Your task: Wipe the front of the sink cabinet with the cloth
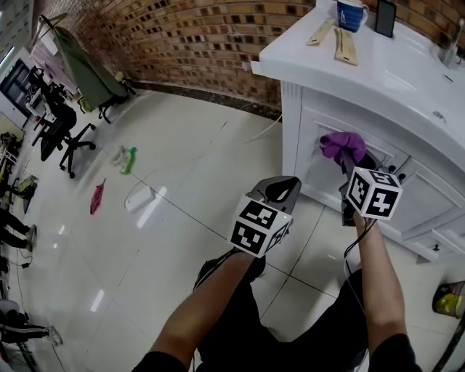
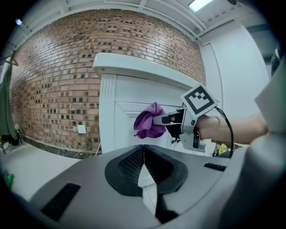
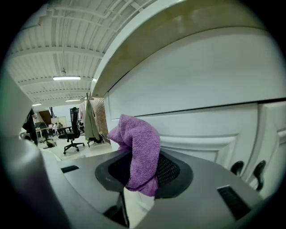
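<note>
Hanging nearest the person, short of the sink cabinet (image 1: 317, 173), the left claw (image 1: 283, 189) has its jaws pressed together on nothing. Beyond it, the right claw (image 1: 354, 163) is clenched on the purple cloth (image 1: 343, 145), which bunches out at the cabinet's white door panel, below the top edge. Farther back, on the cabinet's surface, stand a blue mug (image 1: 352, 13) and a dark phone (image 1: 385, 17).

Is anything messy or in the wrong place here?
Yes, a bit. A green thing, a red thing and a white thing lie scattered on the tiled floor. I cannot tell what they are. The purple cloth is held in the right hand-held gripper.
</note>
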`<action>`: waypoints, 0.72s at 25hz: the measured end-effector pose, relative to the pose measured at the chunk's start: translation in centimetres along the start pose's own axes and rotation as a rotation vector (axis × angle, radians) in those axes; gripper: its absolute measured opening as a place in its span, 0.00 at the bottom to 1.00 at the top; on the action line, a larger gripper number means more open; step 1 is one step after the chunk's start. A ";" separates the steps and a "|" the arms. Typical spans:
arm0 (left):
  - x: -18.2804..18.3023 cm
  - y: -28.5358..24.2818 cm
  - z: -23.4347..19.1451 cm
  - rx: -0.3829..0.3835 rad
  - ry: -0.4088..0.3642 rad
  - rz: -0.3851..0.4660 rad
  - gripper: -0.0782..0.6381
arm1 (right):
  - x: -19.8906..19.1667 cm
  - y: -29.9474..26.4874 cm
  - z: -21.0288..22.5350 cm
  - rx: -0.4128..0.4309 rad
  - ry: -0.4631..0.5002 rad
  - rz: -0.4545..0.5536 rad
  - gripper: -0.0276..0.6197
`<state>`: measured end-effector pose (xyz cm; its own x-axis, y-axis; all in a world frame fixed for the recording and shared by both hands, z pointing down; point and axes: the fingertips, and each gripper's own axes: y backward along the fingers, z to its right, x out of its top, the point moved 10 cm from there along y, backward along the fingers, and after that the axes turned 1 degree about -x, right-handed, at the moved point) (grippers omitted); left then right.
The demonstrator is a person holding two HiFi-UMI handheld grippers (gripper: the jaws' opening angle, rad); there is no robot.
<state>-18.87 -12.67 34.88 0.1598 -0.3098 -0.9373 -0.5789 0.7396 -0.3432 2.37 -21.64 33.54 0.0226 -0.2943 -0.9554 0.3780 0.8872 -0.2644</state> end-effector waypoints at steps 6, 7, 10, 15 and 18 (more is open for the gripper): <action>0.6 -2.1 3.1 -0.056 -0.011 0.003 0.12 | 0.3 4.3 4.3 -0.086 -0.014 0.014 0.23; 0.7 -2.4 3.6 -0.064 -0.013 0.003 0.12 | 0.4 4.8 4.8 -0.097 -0.014 0.015 0.23; 1.1 -3.3 5.1 -0.087 -0.022 0.005 0.12 | 0.7 6.4 5.9 -0.118 -0.009 0.027 0.23; 1.6 -4.3 6.7 -0.112 -0.026 0.015 0.12 | 1.8 8.8 7.0 -0.159 0.037 0.057 0.23; 1.5 -4.7 7.6 -0.123 -0.020 0.016 0.12 | 1.9 10.2 7.8 -0.181 0.047 0.053 0.23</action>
<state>-9.82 -12.04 34.63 0.1652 -0.2857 -0.9440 -0.6750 0.6651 -0.3195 13.47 -15.94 30.03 -0.0070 -0.2320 -0.9727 0.2049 0.9518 -0.2285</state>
